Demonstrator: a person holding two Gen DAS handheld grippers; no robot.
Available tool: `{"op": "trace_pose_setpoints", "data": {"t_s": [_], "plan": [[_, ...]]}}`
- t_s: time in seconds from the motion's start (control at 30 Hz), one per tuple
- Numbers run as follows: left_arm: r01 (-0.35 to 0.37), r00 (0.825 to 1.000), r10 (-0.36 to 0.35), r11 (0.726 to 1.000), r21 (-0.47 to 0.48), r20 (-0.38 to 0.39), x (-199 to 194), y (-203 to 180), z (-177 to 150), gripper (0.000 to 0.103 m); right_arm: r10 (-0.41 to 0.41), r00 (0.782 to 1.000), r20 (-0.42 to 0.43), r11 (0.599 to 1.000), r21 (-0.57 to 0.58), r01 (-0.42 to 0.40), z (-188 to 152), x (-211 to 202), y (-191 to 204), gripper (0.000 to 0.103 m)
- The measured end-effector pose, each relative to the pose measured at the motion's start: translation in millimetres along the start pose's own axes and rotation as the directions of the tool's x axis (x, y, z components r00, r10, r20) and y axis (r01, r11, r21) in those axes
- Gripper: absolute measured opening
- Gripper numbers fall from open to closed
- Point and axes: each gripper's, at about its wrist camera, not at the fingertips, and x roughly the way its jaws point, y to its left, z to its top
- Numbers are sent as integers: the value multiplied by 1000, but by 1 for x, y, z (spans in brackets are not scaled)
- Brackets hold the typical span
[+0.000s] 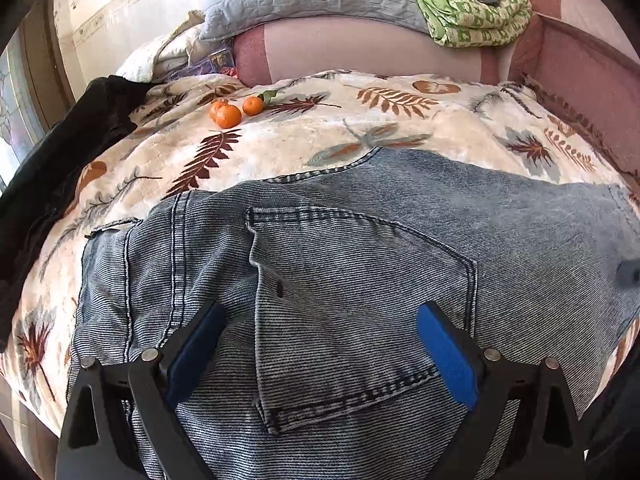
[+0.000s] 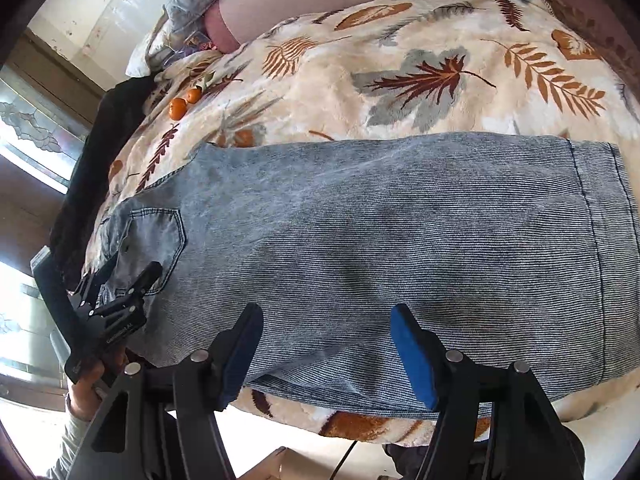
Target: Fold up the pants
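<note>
Leaf-print blanket [image 1: 400,136] covers the bed, with three tangerines [image 1: 234,111] at ten o'clock in the left view and a dark garment [image 1: 60,168] at nine. Faded blue jeans [image 2: 400,232] lie flat across the near edge. Left gripper [image 1: 320,344] hangs spread over the back pocket [image 1: 352,300]; right gripper [image 2: 326,348] is spread above the leg, gripping nothing.

Jeans [image 1: 360,264] waistband cut off below, black garment [image 1: 48,184] cropped at left
</note>
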Motion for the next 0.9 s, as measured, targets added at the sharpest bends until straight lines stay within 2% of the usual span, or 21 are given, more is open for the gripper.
{"op": "trace_pose_setpoints", "data": {"t_s": [0.03, 0.2, 0.3, 0.43, 0.53, 0.6, 0.63, 0.67, 0.77, 0.83, 0.9], "plan": [[0, 1000, 0, 1000, 2, -1, 0, 0, 0, 97, -33, 999, -31, 999, -5, 33, -1, 11, -4, 75], [-8, 1000, 8, 1000, 11, -7, 0, -3, 0, 97, -8, 1000, 25, 1000, 23, 7, -4, -3, -1, 75], [-6, 1000, 6, 1000, -2, -14, -1, -3, 2, 97, -82, 997, 5, 996, 25, 82, -7, 4, -8, 75], [16, 1000, -17, 999, -35, -15, -1, 3, 4, 97, -75, 997, -2, 995, 69, 75, -8, -1, -15, 75], [26, 1000, -26, 998, -49, -13, -1, 5, 5, 97, -63, 996, 56, 996, 61, 59, -4, -16, -11, 76], [27, 1000, -28, 998, -60, -12, -1, 5, 6, 97, -117, 992, 50, 992, 58, 114, -5, -12, -17, 77], [29, 999, -30, 997, -66, -12, 0, 6, 6, 97, -145, 989, 12, 987, 66, 144, -6, 0, -24, 78], [29, 999, -30, 997, -73, -14, 0, 6, 7, 97, -127, 992, -3, 989, 75, 127, -8, 6, -31, 78], [30, 999, -31, 995, -98, -10, 1, 7, 8, 97, -122, 992, 20, 989, 87, 120, -6, -8, -28, 78], [27, 1000, -27, 993, -115, -4, 1, 7, 9, 97, -100, 993, 61, 991, 94, 94, -5, -19, -29, 78], [30, 1000, -29, 989, -144, 10, -1, 9, 10, 97, -131, 990, 57, 989, 83, 126, -6, -17, -35, 78]]}}
